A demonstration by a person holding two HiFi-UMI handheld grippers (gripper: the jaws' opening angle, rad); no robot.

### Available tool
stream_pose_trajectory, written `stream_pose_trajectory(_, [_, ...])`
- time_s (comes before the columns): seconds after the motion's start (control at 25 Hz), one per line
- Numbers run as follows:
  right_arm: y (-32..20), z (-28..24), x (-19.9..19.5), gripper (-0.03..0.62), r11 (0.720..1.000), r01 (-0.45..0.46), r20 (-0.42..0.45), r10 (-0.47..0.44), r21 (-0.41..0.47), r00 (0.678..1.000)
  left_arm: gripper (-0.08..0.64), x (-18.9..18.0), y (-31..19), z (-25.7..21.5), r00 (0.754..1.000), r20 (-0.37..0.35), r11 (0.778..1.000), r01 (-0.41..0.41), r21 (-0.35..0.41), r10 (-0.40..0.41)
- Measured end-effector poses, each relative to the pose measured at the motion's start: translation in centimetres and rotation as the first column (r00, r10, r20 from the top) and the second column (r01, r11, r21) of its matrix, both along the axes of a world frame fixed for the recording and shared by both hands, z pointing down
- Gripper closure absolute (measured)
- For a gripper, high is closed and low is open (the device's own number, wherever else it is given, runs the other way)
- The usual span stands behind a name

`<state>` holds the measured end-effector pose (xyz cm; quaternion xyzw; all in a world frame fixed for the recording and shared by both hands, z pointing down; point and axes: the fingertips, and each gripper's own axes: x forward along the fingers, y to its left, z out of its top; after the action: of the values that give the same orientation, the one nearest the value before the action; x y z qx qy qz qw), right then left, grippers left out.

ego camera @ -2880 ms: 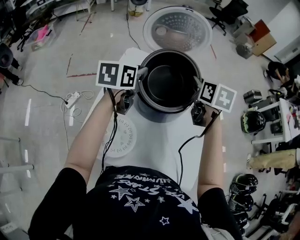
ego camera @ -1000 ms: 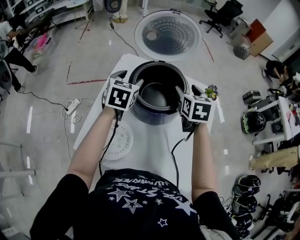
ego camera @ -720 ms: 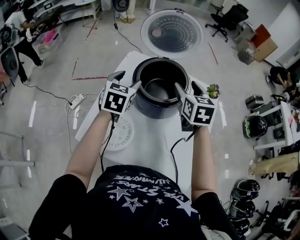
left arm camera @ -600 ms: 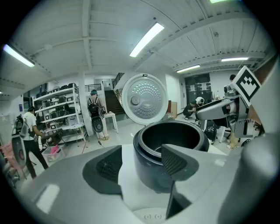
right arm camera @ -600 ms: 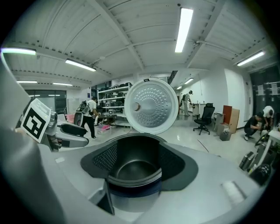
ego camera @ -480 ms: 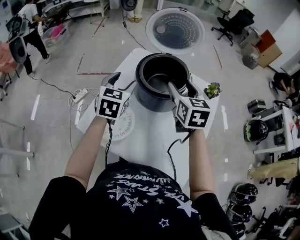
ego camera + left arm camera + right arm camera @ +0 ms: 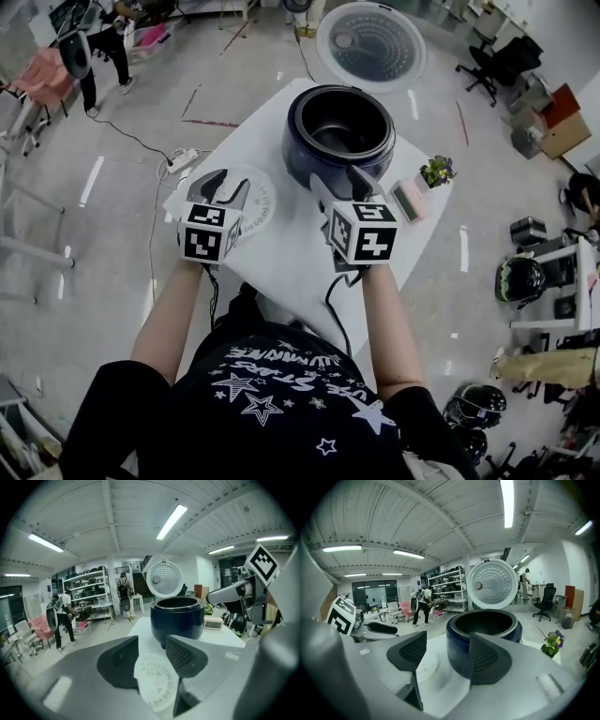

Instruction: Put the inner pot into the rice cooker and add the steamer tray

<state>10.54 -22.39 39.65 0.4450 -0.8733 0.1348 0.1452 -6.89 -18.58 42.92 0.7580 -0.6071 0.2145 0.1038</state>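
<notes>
The dark blue rice cooker (image 7: 339, 131) stands at the far side of the white table (image 7: 281, 253), its round lid (image 7: 372, 45) swung open behind it. The dark inner pot (image 7: 339, 120) sits inside it. A flat white steamer tray (image 7: 248, 197) with small holes lies on the table left of the cooker. My left gripper (image 7: 225, 183) is open and empty, just short of the tray, which shows between its jaws as a white disc (image 7: 154, 681). My right gripper (image 7: 339, 183) is open and empty in front of the cooker (image 7: 485, 625), not touching it.
A small potted plant (image 7: 437, 172) and a pale clock (image 7: 408, 200) stand on the table right of the cooker. The table's near left edge runs close to the tray. A power strip (image 7: 181, 159) lies on the floor; people stand far left.
Both grippers let go of the inner pot's rim and drew back toward me, leaving it in the cooker. The left one has shifted left to the tray.
</notes>
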Motion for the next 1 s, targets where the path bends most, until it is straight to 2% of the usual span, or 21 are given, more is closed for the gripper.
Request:
stream_pose_trajectory(0.2, [2.9, 1.6, -1.8, 0.284, 0.995, 0.079, 0.014, -0.078, -0.062, 0.997, 0.419, -1.3, 4.6, 1.8, 0.996, -0.004, 0.995, 0.089, -0.047, -0.089])
stream_pose_trajectory(0.4, [5.7, 4.4, -2.3, 0.284, 0.985, 0.104, -0.029, -0.109, -0.136, 0.994, 0.493, -2.7, 7.3, 4.2, 0.990, -0.021, 0.986, 0.134, -0.103, -0.136])
stream_pose_trajectory(0.56, [6.0, 6.6, -2.8, 0.282, 0.979, 0.084, -0.040, -0.093, -0.185, 0.995, 0.560, -3.7, 7.2, 6.0, 0.989, -0.054, 0.983, 0.128, -0.133, -0.136])
stream_pose_trajectory(0.76, [4.9, 9.0, -5.3, 0.288, 0.970, 0.057, -0.070, -0.076, -0.238, 0.995, 0.560, -5.1, 5.7, 7.0, 0.989, -0.104, 0.984, 0.092, -0.152, -0.109])
stream_pose_trajectory(1.0, [3.6, 13.0, -9.6, 0.301, 0.946, 0.016, -0.133, -0.062, -0.323, 0.989, 0.560, -10.4, 4.2, 8.9, 0.990, -0.111, 0.977, 0.064, -0.201, -0.087])
